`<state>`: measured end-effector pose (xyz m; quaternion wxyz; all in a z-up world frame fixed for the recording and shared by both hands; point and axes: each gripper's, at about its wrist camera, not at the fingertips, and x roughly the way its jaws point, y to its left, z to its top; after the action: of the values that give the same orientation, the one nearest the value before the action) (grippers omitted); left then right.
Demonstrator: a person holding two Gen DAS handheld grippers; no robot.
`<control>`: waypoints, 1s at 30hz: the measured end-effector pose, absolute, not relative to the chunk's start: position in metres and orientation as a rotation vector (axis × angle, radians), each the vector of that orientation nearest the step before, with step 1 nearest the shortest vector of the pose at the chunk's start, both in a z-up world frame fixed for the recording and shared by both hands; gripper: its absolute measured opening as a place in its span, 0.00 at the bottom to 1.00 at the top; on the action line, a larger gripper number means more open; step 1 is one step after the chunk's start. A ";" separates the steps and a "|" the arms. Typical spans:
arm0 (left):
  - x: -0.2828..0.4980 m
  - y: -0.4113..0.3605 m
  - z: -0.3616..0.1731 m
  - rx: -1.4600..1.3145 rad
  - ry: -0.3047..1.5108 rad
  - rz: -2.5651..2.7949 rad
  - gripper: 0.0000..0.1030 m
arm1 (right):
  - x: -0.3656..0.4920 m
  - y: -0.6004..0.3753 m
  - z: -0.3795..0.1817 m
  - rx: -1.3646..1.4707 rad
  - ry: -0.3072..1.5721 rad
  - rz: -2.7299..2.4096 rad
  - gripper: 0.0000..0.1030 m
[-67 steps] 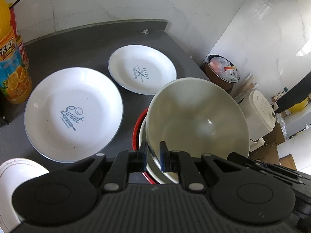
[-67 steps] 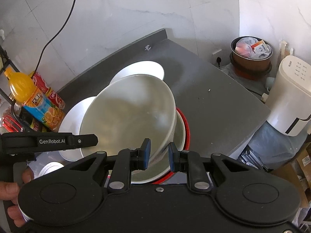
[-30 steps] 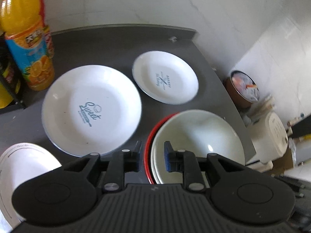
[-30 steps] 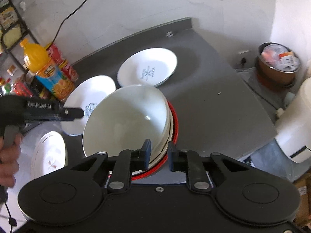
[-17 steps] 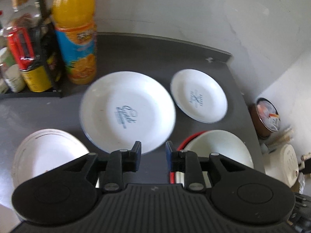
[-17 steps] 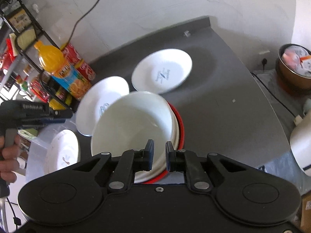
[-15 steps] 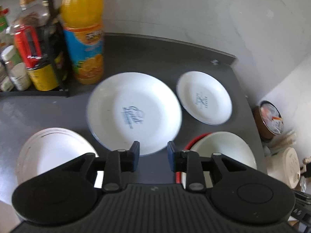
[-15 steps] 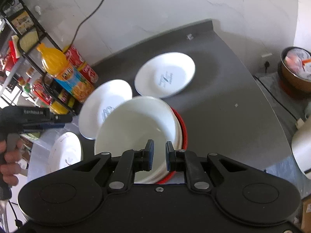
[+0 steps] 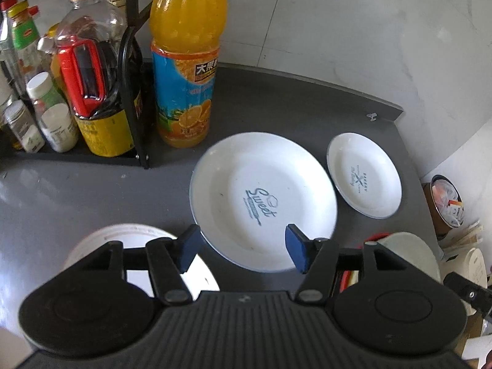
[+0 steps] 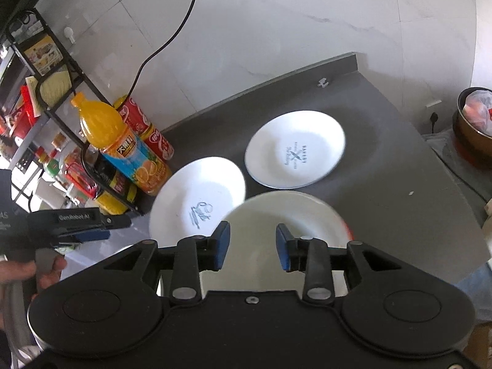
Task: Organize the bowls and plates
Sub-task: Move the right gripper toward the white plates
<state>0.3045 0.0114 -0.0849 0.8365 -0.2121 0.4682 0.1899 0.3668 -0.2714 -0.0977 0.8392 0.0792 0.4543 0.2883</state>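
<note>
**Over the grey counter, both my grippers spread and empty**

At the bottom of the left wrist view, my left gripper (image 9: pixel 244 247) has its jaws wide apart with nothing between them. Its blue pads (image 9: pixel 295 251) frame the near rim of the big plate (image 9: pixel 263 200), which lies flat at the centre of the frame with "Sweet" printed in it. To the right of it, just apart, sits the small plate (image 9: pixel 364 174) on the counter (image 9: pixel 92 196). At the lower right, partly behind my gripper's body, I see the bowl stack (image 9: pixel 412 252) with a red rim showing under the pale top bowl. At the lower left, another white plate (image 9: pixel 123 236) peeks out behind my left finger. The juice bottle (image 9: pixel 186 58) stands in the upper middle, just beyond the big plate, next to a black rack (image 9: pixel 135 98) of bottles and jars at the upper left.

At the bottom of the right wrist view, my right gripper (image 10: pixel 250 247) is also released, jaws apart and holding nothing. The bowl stack (image 10: pixel 276 215) sits right under and ahead of the fingertips, a sliver of red at its right edge. The big plate (image 10: pixel 196 200) lies left of centre, the small plate (image 10: pixel 295 149) above centre. The juice bottle (image 10: pixel 120 147) stands at the left by the rack. At the far left edge, my left gripper (image 10: pixel 80 227) appears side-on, a hand (image 10: pixel 33 272) gripping its handle.
</note>
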 end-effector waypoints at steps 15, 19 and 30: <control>0.325 0.074 -0.117 -0.385 1.044 0.287 0.58 | 0.384 -0.161 -0.111 0.163 0.964 0.451 0.33; 0.333 0.083 -0.132 -0.389 1.056 0.274 0.58 | 0.396 -0.145 -0.126 0.145 0.985 0.393 0.33; 0.350 0.088 -0.169 -0.388 1.093 0.246 0.54 | 0.438 -0.113 -0.158 0.035 1.069 0.335 0.37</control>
<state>0.3505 0.0877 -0.1694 0.8294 -0.1827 0.5151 0.1158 0.4375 -0.1130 -0.1585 0.8471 0.0167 0.5068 0.1588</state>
